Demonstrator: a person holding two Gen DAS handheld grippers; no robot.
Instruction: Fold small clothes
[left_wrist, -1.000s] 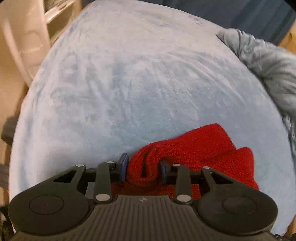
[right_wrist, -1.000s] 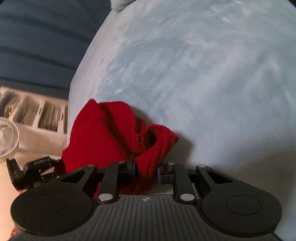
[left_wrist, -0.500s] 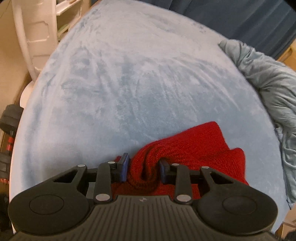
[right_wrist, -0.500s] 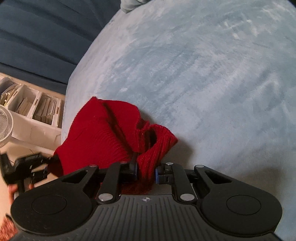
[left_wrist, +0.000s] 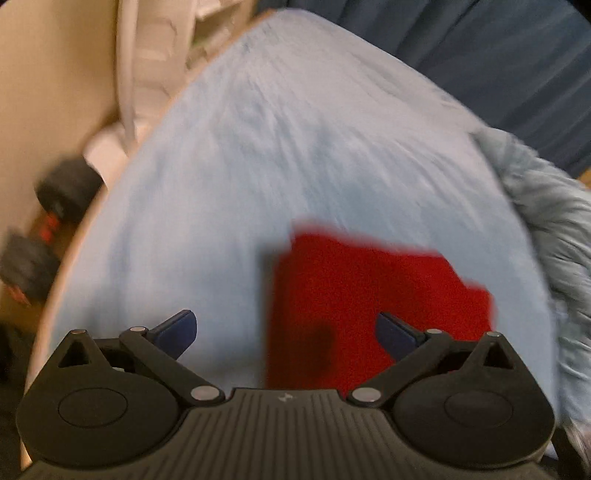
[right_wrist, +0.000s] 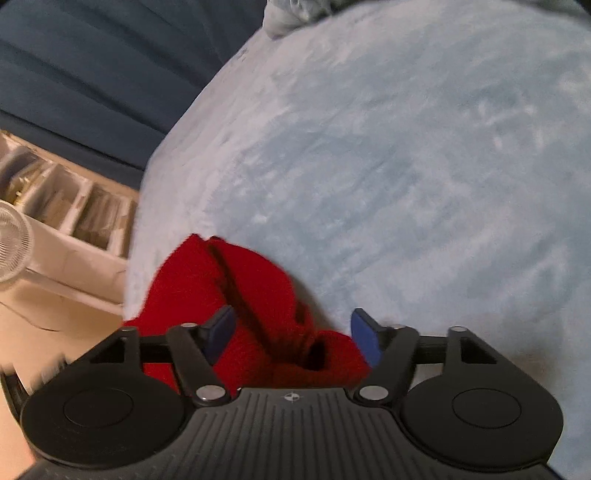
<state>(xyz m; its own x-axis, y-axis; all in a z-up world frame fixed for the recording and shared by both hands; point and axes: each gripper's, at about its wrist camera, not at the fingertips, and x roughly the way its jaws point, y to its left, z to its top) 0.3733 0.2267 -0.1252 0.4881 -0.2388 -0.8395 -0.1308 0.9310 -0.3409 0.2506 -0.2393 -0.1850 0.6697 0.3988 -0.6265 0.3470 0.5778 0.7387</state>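
Red knit garment (left_wrist: 369, 306) lies on the pale blue blanket (left_wrist: 295, 155) close to its near edge, roughly flattened into a blocky shape in the left wrist view but, in the right wrist view, rumpled with a ridge and an open hole at the near end; blur hides finer detail. Left gripper (left_wrist: 286, 332) has just opened wide and holds nothing, one finger over bare blanket and one over the knit; right gripper (right_wrist: 291, 332) has just opened as well, its pads clear of the cloth bunched between them. Judgement: one fold laid and released, smoothing or a further fold likely left; grey cloth (left_wrist: 554, 229) at the far right edge looks unfolded.
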